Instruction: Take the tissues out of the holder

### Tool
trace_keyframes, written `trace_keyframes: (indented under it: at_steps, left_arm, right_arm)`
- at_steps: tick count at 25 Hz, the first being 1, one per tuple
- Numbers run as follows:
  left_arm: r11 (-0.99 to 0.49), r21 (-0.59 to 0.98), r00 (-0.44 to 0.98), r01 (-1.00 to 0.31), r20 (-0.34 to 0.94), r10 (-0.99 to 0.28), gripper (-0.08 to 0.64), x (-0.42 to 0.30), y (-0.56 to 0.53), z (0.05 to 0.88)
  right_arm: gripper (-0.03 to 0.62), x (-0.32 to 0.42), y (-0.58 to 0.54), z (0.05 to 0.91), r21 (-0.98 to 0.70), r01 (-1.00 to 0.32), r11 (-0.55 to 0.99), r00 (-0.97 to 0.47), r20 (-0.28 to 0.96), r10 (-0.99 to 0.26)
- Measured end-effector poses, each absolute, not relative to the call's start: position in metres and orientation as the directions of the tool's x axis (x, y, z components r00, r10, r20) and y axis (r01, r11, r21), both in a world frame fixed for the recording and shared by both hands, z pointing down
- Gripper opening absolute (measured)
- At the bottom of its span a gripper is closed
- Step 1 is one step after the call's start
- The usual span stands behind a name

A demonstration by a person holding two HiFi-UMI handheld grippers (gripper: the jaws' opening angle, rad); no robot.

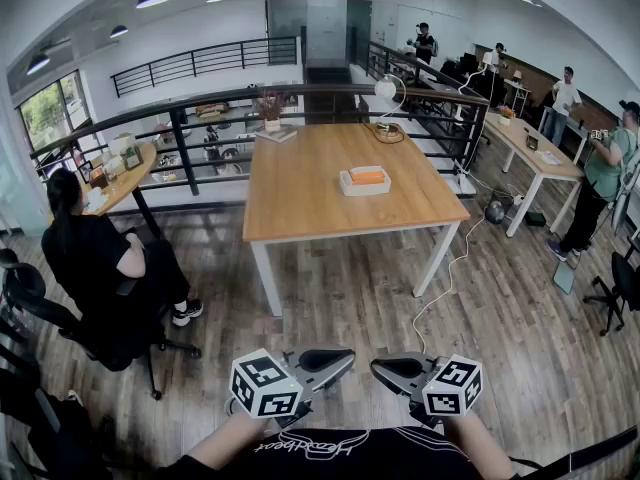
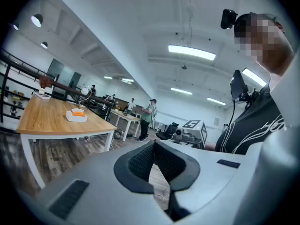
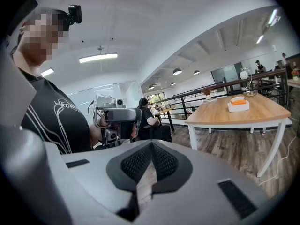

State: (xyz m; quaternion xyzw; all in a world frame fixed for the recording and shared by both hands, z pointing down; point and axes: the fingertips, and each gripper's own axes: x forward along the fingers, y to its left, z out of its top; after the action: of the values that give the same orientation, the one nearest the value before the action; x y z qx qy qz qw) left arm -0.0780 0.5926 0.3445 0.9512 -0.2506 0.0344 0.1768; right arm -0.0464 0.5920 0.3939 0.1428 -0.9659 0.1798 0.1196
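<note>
A white tissue holder [image 1: 365, 181] with an orange pack in it sits on the far right part of a wooden table [image 1: 310, 203], well ahead of me. It also shows small in the left gripper view, holder [image 2: 76, 116], and in the right gripper view, holder [image 3: 238, 105]. Both grippers hang low near my body, far from the table, tips pointing toward each other. The left gripper [image 1: 335, 358] is shut with nothing in it, its pads [image 2: 143, 158] meeting at the tip. The right gripper [image 1: 386, 367] is likewise shut and empty, with its pads [image 3: 164, 162] together.
A person in black [image 1: 100, 268] sits on an office chair at the left. A white lamp [image 1: 386, 93] and a plant [image 1: 271, 108] stand at the table's far end. A cable [image 1: 445, 278] trails over the wood floor. A black railing [image 1: 200, 118] runs behind the table; people stand by desks [image 1: 540, 148] at the right.
</note>
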Motion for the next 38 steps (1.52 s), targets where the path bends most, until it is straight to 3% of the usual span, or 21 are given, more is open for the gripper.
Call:
trace_keyframes:
  at_steps: [20, 29, 38]
  left_arm:
    - [-0.816, 0.318, 0.876, -0.482, 0.186, -0.445, 0.012, -0.033, 0.565, 0.352]
    - [-0.790, 0.351, 0.864, -0.503, 0.218, -0.453, 0.012, -0.017, 0.486, 0.370]
    - [-0.740, 0.401, 0.842, -0.540, 0.258, -0.474, 0.012, 0.028, 0.328, 0.393]
  right_arm:
    - [0.017, -0.016, 0.572, 0.394, -0.340, -0.290, 0.894, -0.951, 0.206, -0.230]
    - [0.017, 0.003, 0.492, 0.411, -0.383, -0.281, 0.880, -0.956, 0.193, -0.221]
    - [0.017, 0.055, 0.330, 0.429, -0.425, -0.289, 0.858, -0.955, 0.197, -0.224]
